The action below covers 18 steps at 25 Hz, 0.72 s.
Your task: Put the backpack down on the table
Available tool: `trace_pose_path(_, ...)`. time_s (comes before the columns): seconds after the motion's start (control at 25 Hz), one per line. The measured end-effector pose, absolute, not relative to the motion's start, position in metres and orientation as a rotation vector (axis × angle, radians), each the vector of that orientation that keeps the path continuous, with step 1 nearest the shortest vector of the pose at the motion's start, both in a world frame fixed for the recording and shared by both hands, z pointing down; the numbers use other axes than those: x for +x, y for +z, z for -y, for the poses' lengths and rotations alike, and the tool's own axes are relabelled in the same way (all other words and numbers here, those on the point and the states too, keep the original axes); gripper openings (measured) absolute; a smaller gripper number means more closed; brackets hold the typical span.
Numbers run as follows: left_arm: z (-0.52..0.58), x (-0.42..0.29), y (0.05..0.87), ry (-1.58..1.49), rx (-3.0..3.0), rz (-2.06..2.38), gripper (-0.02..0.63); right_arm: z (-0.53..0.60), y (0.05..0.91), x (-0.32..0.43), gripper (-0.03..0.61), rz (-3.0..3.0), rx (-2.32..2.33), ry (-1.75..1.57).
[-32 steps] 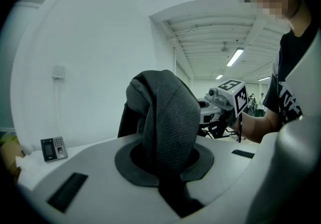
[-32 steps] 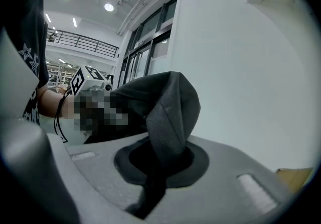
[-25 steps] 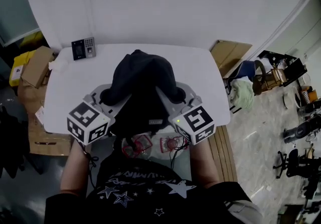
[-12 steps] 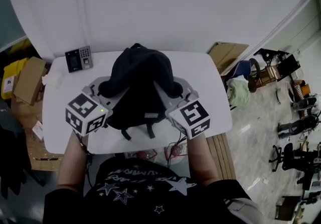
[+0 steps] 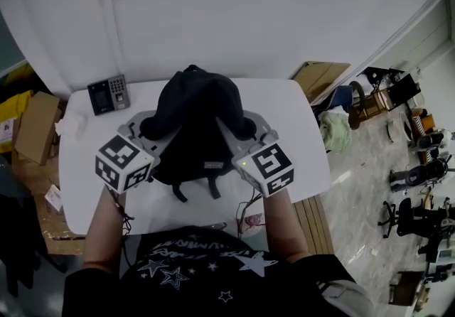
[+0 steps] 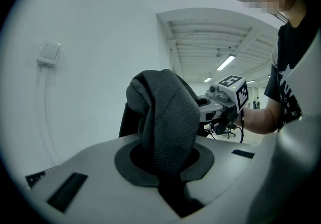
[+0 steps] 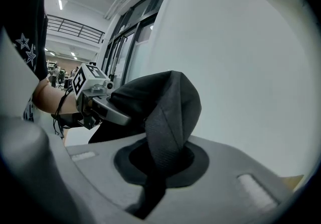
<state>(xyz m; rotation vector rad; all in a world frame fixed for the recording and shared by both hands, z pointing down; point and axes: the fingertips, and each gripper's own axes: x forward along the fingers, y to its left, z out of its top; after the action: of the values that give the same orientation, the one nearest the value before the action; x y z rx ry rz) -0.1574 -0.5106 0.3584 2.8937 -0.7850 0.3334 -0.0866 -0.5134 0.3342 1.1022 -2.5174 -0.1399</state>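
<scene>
Left gripper (image 5: 144, 129) and right gripper (image 5: 250, 131) each clamp a backpack (image 5: 195, 120) strap over the table (image 5: 302, 141). Likely next: lower it, then release.

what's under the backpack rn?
The white table lies below the backpack, whose loose straps trail toward its near edge. The backpack's body covers the tabletop beneath, so contact and anything there can't be seen.

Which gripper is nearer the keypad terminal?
Left. The left gripper clamps a strap of the backpack below-right of the keypad terminal in the head view; the right gripper clamps the other strap, beyond the backpack.
</scene>
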Motion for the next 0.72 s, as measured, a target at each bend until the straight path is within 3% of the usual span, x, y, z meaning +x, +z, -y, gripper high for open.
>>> trace_pose_path(0.44,0.520,-0.159,0.370,0.213,2.924,0.799,0.052,0.525,0.350,-0.082,0.021,2.562,1.127,-0.114)
trace_pose_path(0.72,0.515,-0.160,0.373,0.167,2.984,0.859,0.054,0.520,0.350,-0.083,0.056,2.589,1.163,-0.141)
